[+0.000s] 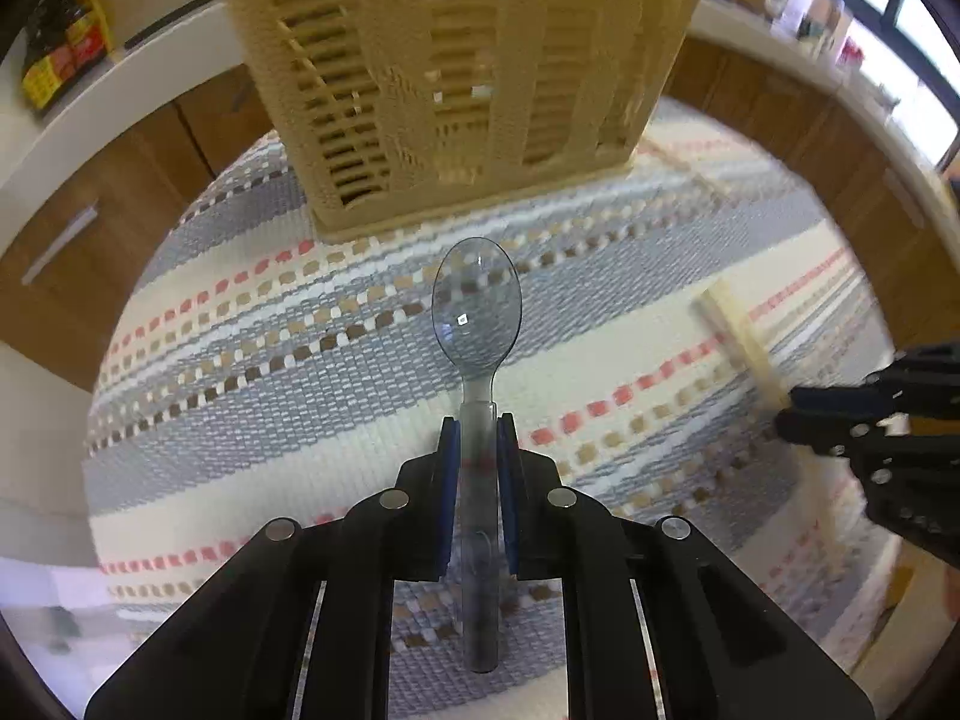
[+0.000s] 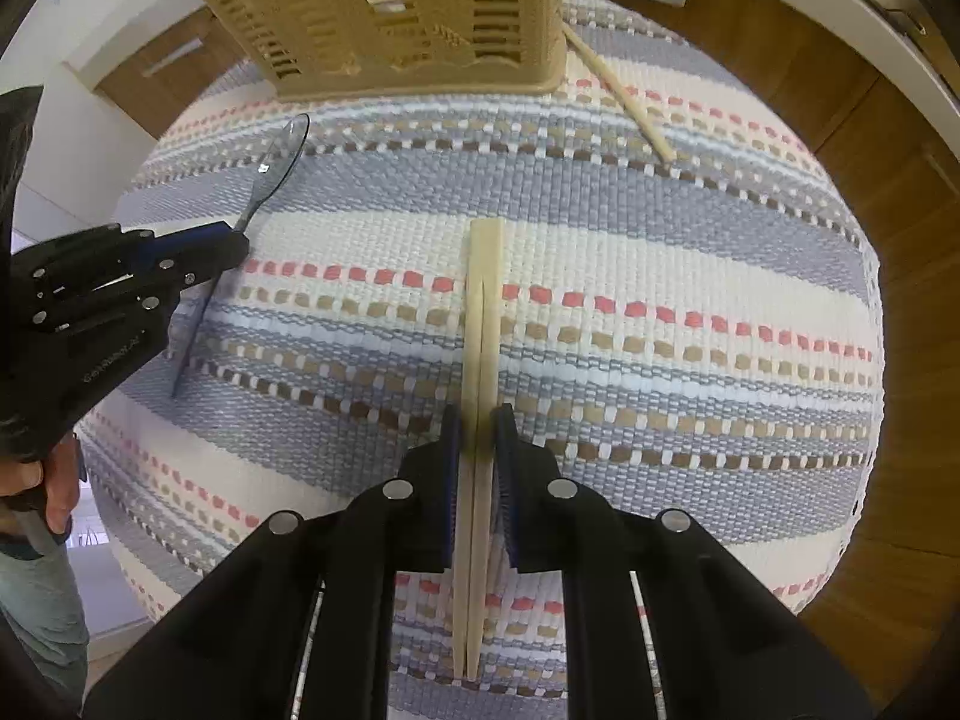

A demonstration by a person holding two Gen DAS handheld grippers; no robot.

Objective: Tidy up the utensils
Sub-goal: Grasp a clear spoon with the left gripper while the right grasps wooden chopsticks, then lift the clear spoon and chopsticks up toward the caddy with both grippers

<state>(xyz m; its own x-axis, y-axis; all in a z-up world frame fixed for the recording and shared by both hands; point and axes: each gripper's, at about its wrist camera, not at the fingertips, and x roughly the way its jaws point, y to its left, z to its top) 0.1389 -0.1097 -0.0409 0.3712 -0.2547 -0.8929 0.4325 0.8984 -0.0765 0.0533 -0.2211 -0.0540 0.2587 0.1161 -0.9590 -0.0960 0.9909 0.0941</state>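
- Landmark for everything here: the tan slotted plastic utensil basket (image 1: pixel 456 78) standing upright on a striped woven mat (image 1: pixel 240 360), at the far end of the mat in both wrist views.
- Left gripper (image 1: pixel 478 438) has its blue pads clamped on the handle of a clear plastic spoon (image 1: pixel 477 306). The bowl of the spoon points toward the basket and stops just short of its base, not touching it. The handle runs back between the fingers, and its tail end sticks out past them on the near side.
- From the right wrist view the spoon looks tilted, bowl end up and toward the basket, tail end down at the mat.
- Right gripper (image 2: pixel 478 438) is pinched on a pair of pale wooden chopsticks (image 2: pixel 483 300), still joined at the blunt end that points at the basket. That end is well short of the basket, with open mat between.
- Another single chopstick (image 2: pixel 621 93) lies loose on the mat, slanting away from the basket's right corner, upper end right by it.
- A hand (image 2: pixel 42 480) shows behind the left gripper, at the edge of the right wrist view.
- Wooden cabinet fronts (image 1: pixel 120 198) and a white counter sit beyond the basket.
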